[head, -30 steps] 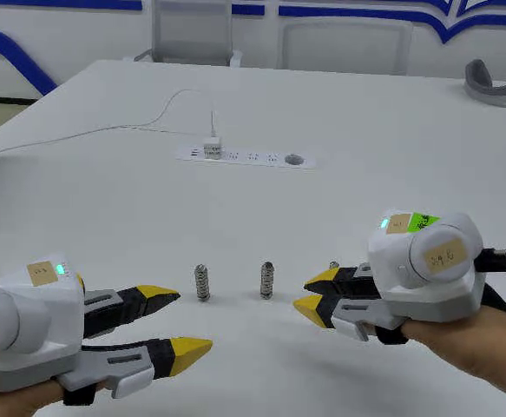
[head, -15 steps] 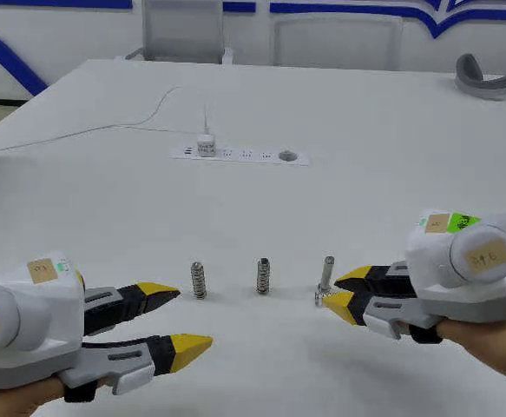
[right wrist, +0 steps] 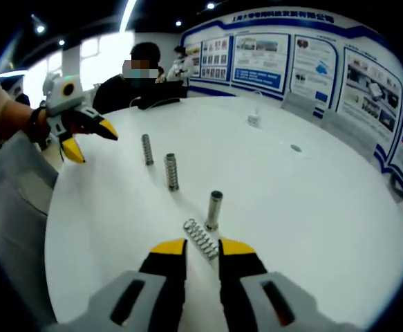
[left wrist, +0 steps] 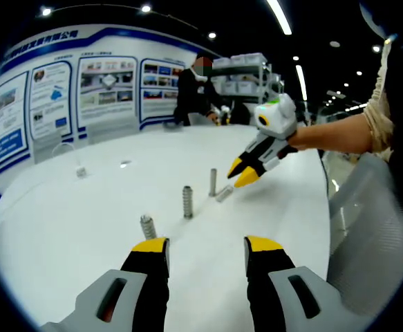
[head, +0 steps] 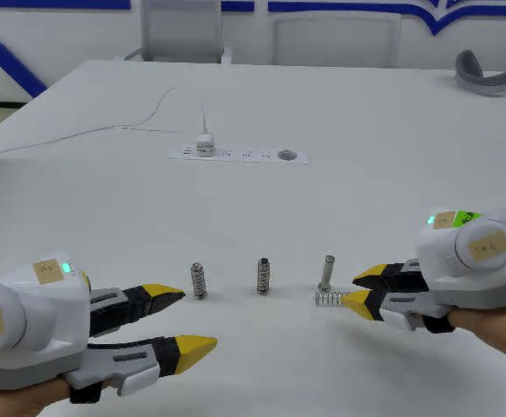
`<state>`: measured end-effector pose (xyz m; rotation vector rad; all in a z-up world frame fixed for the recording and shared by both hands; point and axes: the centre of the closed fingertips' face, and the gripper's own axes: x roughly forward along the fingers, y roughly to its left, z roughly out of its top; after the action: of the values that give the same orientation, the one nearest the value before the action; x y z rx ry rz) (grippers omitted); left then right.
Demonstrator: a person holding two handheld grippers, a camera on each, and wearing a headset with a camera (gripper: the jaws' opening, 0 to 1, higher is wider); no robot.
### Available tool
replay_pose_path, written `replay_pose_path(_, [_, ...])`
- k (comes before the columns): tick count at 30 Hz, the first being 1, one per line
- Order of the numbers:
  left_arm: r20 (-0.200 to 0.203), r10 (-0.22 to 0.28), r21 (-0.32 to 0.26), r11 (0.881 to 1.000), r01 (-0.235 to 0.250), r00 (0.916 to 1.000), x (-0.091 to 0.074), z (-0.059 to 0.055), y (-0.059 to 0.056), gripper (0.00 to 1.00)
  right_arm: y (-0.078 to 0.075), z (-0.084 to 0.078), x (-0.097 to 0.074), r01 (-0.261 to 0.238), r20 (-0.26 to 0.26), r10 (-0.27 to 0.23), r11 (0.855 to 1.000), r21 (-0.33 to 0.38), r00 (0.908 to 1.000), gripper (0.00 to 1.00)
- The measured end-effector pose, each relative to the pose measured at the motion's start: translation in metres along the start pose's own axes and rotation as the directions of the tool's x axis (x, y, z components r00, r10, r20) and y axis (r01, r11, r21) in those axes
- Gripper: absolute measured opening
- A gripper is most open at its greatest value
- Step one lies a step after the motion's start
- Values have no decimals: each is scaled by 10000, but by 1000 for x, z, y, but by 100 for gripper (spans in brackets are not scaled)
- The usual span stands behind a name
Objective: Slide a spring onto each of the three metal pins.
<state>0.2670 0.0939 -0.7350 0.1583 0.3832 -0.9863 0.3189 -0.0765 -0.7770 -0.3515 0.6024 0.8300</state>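
Right gripper (head: 354,290) low, jaws parted at lying spring (head: 326,298)

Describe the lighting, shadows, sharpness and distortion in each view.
Head view: soft, even light, sharp throughout, with only faint shadows under the left gripper and right gripper on the white table. Left gripper view: the fisheye bows the table edge, and the ceiling strip lights glare. Right gripper view: the same curvature, with the loose spring and bare pin crisp.
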Motion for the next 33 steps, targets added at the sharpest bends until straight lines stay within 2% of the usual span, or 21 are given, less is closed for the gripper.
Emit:
replay_pose_path(9, [-18,56,-100,9999,-56,10000,-1,-3,0,44,-2,-8,11,-331,-233,332,9994,42,9992,19])
replay_pose_path(18, [-39,35,-133,9999,-36,10000,1,-3,0,43,6,-15,12,-587,-518,582,9982,-74,9970,19])
replay_pose_path(33, [-185,-123,-14,9999,123,9998,2,-4,-2,42,7,-19,16,-574,-638,576,9983,40,9963,17])
